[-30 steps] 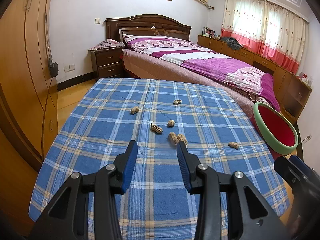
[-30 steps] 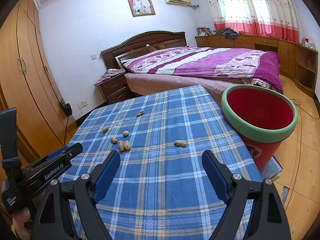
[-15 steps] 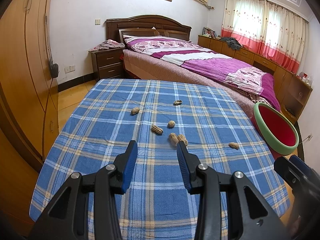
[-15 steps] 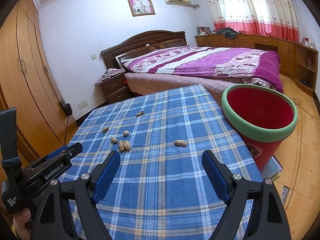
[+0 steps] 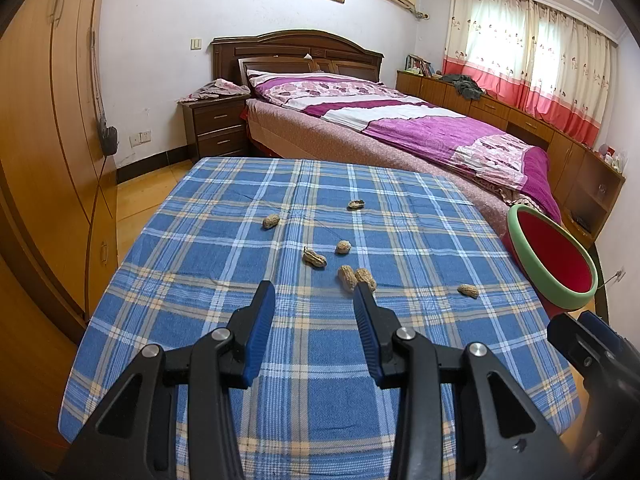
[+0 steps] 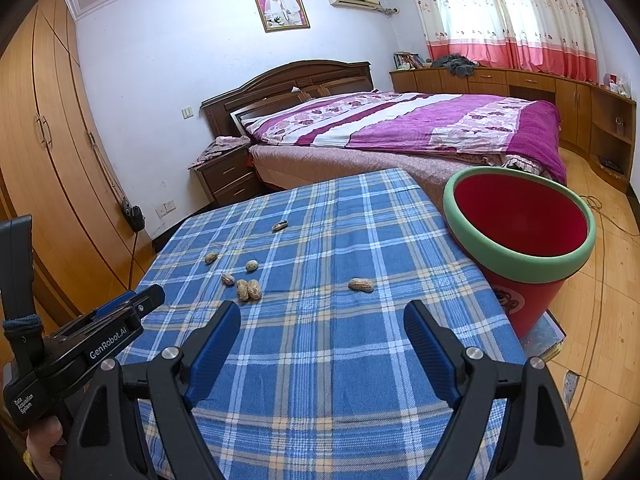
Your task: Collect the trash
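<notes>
While both tools hang above the near edge of the worktop point(image 5: 200, 360), which is covered with a blue plaid cloth, nothing is gripped. On the left tool point(image 5: 314, 308) the blue-padded jaws stand partly spread with only cloth showing between them. The right tool point(image 6: 322, 324) is spread wide, also with nothing in it. Seven tan peanut shells point(image 6: 248, 290) lie scattered across the middle of the worktop; two touch side by side, and one shell point(image 6: 361, 285) lies alone nearer the right edge. A red plastic bin with a green rim point(image 6: 520, 240) stands just beyond that right edge.
</notes>
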A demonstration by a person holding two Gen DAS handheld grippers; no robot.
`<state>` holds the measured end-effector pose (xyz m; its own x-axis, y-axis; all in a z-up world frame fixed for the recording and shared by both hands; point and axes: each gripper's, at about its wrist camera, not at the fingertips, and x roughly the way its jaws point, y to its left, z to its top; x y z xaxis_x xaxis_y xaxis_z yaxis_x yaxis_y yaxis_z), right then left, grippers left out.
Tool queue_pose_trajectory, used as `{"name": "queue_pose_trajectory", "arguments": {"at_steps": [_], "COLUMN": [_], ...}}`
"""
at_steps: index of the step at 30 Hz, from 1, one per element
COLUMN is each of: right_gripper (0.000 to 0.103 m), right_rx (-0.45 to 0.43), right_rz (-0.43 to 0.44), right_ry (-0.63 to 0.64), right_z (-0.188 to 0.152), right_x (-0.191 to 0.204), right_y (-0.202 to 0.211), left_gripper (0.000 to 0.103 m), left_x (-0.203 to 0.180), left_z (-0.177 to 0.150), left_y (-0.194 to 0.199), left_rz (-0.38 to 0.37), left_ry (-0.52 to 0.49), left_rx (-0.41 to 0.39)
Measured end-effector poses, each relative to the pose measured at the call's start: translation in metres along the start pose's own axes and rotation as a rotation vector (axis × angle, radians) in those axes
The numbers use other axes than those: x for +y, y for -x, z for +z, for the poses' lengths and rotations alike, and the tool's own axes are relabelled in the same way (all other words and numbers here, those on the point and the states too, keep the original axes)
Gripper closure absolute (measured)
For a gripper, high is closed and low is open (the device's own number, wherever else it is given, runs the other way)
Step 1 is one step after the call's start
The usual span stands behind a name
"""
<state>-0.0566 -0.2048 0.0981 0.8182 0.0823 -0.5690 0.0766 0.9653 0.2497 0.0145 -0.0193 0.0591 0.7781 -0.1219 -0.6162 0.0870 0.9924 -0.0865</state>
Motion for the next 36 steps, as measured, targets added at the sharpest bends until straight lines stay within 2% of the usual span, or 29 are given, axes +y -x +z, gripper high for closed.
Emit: {"name": "queue_pose_trajectory", "arguments": {"at_steps": [36], "right_gripper": [0.017], "right_rx": [0.006], "right_rz": [0.001], "right_ry": [-0.002], "right_z": [-0.0049], "right_x": [0.0005], "right_y": [-0.0012], "left_gripper": [0.062], "left_x": [0.0035], "left_z": [-0.0034], "left_y": [-0.0004], "left_rz": [0.004], "left_ry": [-0.002], "left_rx": [0.003]}}
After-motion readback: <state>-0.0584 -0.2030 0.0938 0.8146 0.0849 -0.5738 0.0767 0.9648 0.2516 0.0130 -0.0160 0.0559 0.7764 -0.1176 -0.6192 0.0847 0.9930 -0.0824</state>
